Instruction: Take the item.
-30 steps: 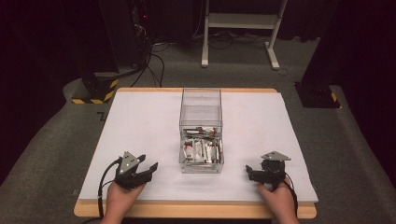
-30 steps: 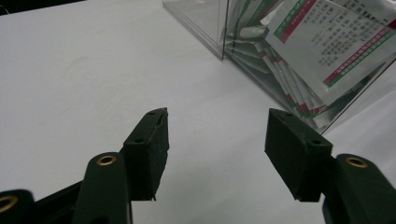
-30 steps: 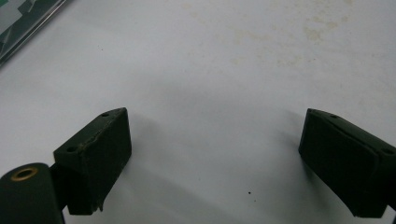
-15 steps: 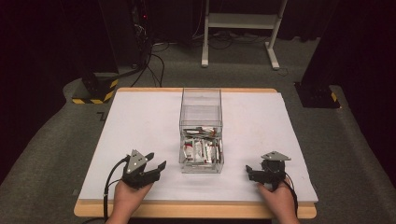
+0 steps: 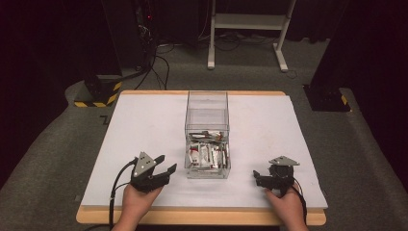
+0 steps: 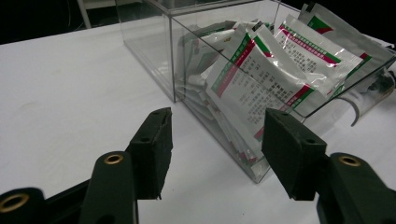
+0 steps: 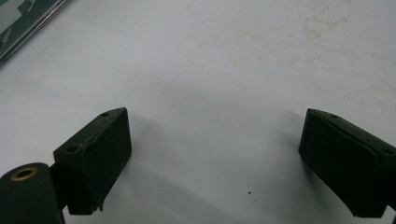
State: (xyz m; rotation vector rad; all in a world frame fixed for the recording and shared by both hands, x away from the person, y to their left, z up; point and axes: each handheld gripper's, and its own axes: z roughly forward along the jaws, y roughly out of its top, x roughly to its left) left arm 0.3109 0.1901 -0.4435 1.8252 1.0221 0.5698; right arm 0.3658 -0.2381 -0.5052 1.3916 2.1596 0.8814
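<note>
A clear plastic box (image 5: 207, 103) stands in the middle of the white table (image 5: 144, 125). Several white sachets with red and green stripes (image 5: 208, 155) lie in its near half. My left gripper (image 5: 166, 162) hovers just left of the box's near corner, pointing at it. In the left gripper view the box (image 6: 159, 42) and its sachets (image 6: 261, 79) lie close ahead of the left gripper (image 6: 217, 121). Its jaws stand apart, have just been closing a little, and have nothing between them. My right gripper (image 5: 256, 178) rests near the front edge, right of the box. It (image 7: 215, 116) is open over bare table.
Behind the table stand a white frame's legs (image 5: 245, 21), a black stand with yellow-black stripes (image 5: 98, 94) at the far left corner and a black base (image 5: 327, 98) at the far right. Cables run over the grey floor.
My left gripper has moved right and slightly up, toward the box's near left corner. The right gripper has stayed put.
</note>
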